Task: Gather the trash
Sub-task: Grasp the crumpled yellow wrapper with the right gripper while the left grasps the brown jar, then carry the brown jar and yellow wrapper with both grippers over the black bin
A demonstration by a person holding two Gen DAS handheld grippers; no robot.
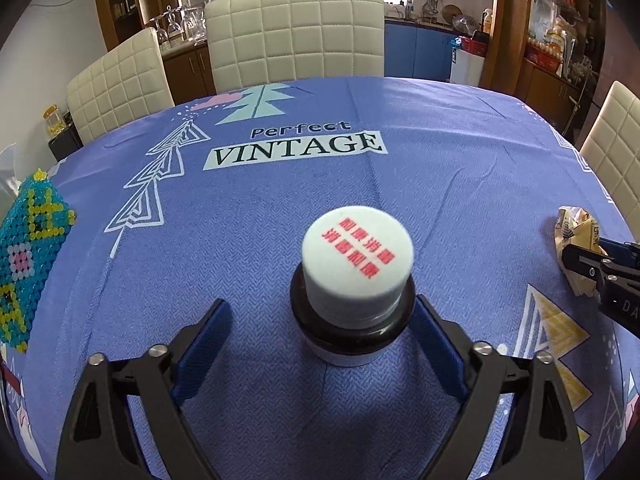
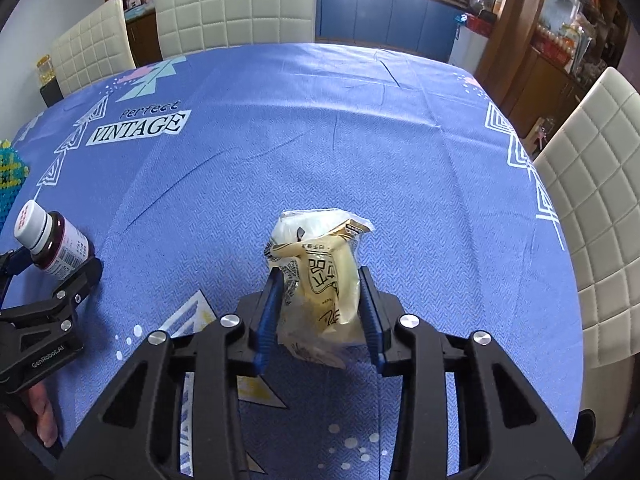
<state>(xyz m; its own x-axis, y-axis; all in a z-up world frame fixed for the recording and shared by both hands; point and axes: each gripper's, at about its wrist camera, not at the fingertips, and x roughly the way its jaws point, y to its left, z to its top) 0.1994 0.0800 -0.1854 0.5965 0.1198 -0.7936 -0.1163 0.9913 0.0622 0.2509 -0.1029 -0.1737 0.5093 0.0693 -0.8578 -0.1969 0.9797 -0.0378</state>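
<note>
2 grippers [image 1: 320,320] [image 2: 320,312] level, bottle [image 1: 354,280], wrapper [image 2: 320,276] between jaws

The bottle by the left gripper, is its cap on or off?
On. The pale cap sits squarely over the neck of the dark bottle, which stands between the left gripper's open fingers.

Black tongs [image 2: 320,312], blue pads [image 2: 269,316], silver screws.

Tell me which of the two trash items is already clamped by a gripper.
The yellow wrapper: right gripper pads press both its sides. The bottle touches only one pad of the open left gripper.
</note>
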